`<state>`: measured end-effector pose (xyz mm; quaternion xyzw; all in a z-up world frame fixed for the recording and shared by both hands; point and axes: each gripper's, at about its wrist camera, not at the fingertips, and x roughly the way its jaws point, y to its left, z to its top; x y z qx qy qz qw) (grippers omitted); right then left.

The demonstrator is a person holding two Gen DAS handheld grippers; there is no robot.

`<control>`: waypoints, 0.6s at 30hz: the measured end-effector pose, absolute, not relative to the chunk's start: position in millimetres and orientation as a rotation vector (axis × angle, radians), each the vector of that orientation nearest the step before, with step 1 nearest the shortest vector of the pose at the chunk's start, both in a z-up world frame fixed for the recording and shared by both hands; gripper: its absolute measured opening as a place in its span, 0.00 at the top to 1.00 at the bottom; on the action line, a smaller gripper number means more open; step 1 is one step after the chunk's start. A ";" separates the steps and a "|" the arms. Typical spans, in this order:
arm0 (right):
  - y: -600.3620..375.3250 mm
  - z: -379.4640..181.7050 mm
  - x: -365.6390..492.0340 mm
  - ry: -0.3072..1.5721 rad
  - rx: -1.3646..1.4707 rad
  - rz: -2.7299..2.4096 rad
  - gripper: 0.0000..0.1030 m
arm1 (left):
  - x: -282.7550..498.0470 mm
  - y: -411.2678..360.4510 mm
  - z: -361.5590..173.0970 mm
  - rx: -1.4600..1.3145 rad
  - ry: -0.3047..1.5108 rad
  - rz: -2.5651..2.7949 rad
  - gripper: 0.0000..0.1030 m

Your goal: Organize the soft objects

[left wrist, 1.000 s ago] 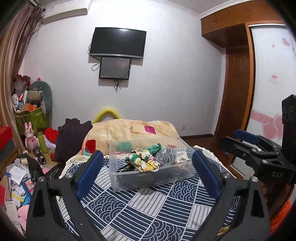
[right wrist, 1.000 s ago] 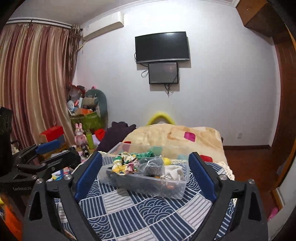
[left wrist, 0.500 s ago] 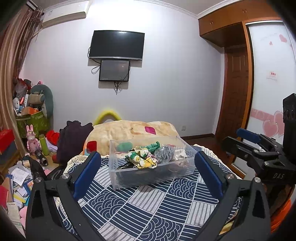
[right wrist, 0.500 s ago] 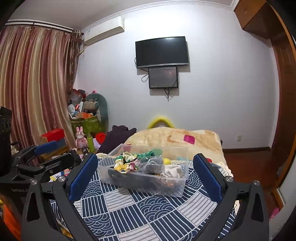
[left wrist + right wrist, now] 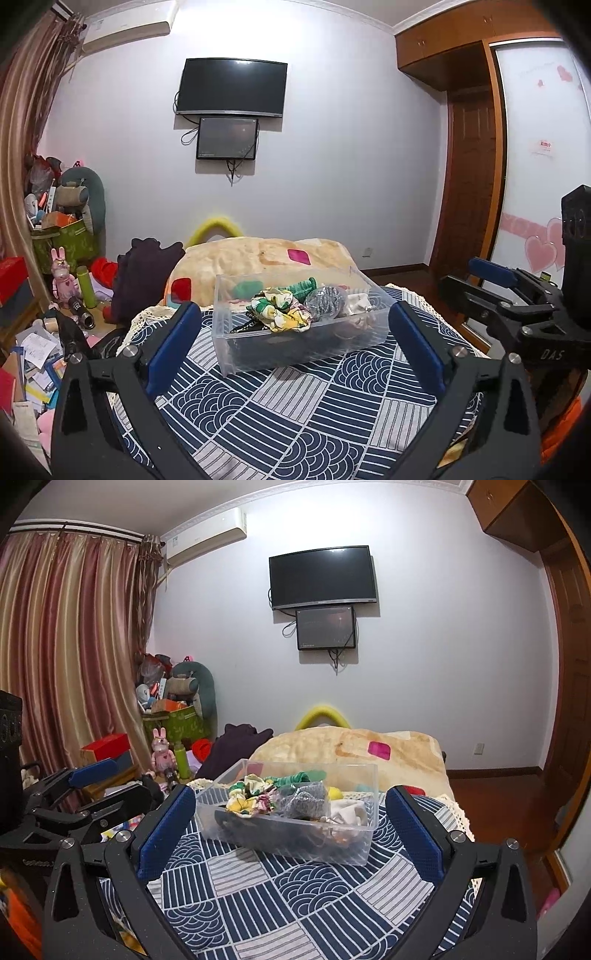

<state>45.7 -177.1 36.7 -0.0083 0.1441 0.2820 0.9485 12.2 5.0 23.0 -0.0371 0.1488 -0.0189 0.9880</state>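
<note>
I have both tongs spread wide and holding nothing: the left gripper (image 5: 293, 345) and the right gripper (image 5: 290, 825) each frame the clear bin (image 5: 295, 326) from short of it, well apart from its walls. The bin sits on the patterned cloth (image 5: 295, 413), at twelve o'clock from both tools, and the soft things are heaped inside it: a floral scrunchie (image 5: 280, 314), a grey knit piece (image 5: 327, 304) and a green knit piece (image 5: 303, 286) lying over the top.

My worry is the tangle. If I pinch the scrunchie, I judge a neighbour may snag and ride up with it, then drop off the cloth at nine o'clock toward the floor clutter (image 5: 33, 354). The bin looks light, so a push on its near wall could slide it. The two tools are close and could knock together.
</note>
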 end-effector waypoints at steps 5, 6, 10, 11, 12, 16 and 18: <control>-177.1 36.3 45.6 0.296 -0.018 0.572 0.00 | 12.0 3.0 21.8 -0.067 0.300 -0.042 0.00; -177.1 36.3 45.7 0.297 -0.018 0.573 0.00 | 12.8 2.4 21.5 -0.066 0.301 -0.043 0.00; -177.4 36.7 45.4 0.296 -0.016 0.573 0.00 | 13.7 2.3 20.9 -0.070 0.305 -0.045 0.00; -177.1 36.8 45.6 0.296 -0.017 0.573 0.00 | 14.3 2.2 21.0 -0.070 0.306 -0.045 0.00; -177.2 36.4 45.8 0.296 -0.018 0.572 0.00 | 14.4 2.3 21.2 -0.070 0.306 -0.045 0.00; -176.5 37.3 45.6 0.295 -0.017 0.575 0.00 | 14.6 2.5 21.3 -0.076 0.302 -0.043 0.00; -176.3 37.4 44.8 0.294 -0.018 0.575 0.00 | 15.0 3.1 21.2 -0.080 0.302 -0.044 0.00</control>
